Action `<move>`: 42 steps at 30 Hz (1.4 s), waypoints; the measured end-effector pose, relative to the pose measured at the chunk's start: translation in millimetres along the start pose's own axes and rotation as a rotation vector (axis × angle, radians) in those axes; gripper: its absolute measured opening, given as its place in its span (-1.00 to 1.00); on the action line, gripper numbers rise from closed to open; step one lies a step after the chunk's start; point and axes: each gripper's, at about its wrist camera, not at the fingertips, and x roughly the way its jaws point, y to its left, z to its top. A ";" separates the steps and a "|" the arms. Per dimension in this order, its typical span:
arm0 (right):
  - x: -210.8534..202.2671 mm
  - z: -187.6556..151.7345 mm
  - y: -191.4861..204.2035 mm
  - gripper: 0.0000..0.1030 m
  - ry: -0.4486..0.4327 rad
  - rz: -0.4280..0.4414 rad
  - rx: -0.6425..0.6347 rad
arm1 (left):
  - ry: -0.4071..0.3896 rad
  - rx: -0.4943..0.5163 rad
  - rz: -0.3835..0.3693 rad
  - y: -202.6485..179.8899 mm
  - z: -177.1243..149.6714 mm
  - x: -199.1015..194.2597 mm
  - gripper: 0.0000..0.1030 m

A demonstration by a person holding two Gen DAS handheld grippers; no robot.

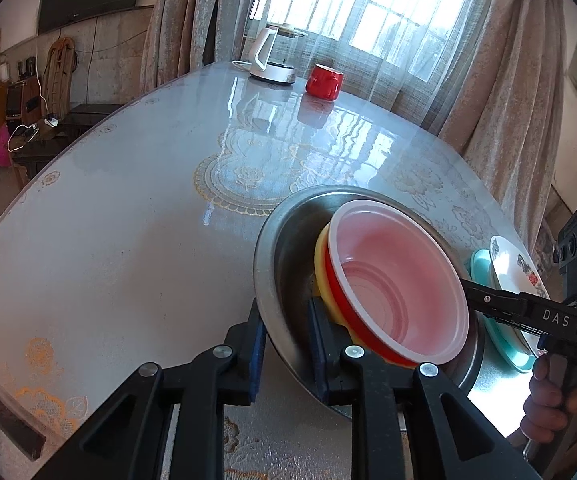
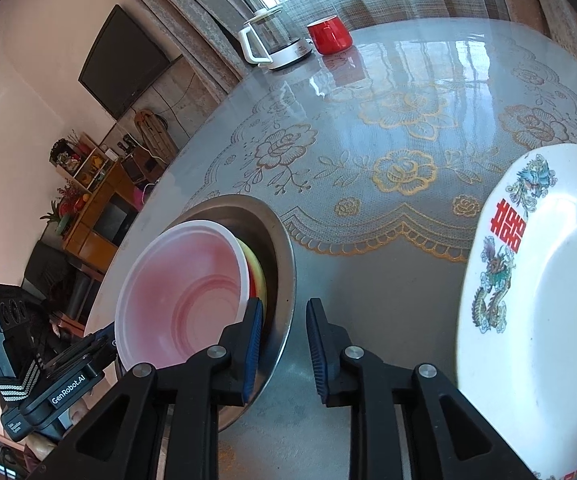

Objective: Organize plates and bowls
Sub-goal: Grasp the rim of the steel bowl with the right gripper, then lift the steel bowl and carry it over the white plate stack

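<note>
The steel basin [image 1: 288,248] sits tilted on the table [image 1: 128,220], its near edge raised, and nested inside it are a yellow bowl [image 1: 322,256] and, on top, a red bowl [image 1: 396,272] with a pale pink inside. The left gripper [image 1: 286,354] is clamped on the basin's near rim, one pad outside and one inside the wall. The right gripper [image 2: 284,354] also straddles the basin's rim on the opposite side, pads drawn in close; whether they actually press the metal cannot be told from its own view. Just beyond the basin lies a white plate with a dragon pattern [image 2: 548,300], resting on a teal plate [image 1: 492,312].

To lift the stack cleanly, both grips likely need to rise together and level the basin, since the loose bowls inside could slide toward the low side. Thin polished steel probably slips under the pads, so a firm, deep bite on the rim seems wise. The move should keep clear of the plates close by.
</note>
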 end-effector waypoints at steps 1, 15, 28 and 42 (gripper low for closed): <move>0.8 -1.0 1.4 -0.57 0.002 0.002 -0.004 | -0.001 -0.001 0.001 -0.2 -0.6 -0.5 -0.59; 6.6 -4.2 4.9 -0.57 0.019 0.018 0.002 | -0.001 -0.025 -0.018 2.7 -5.2 -3.9 -0.54; 11.0 -5.8 13.1 -0.65 0.009 -0.032 -0.044 | -0.009 -0.003 -0.004 -1.0 -8.4 -2.0 -0.54; 13.0 -4.9 15.7 -0.65 0.008 -0.038 -0.063 | -0.019 -0.019 -0.012 0.5 -19.2 -11.9 -0.53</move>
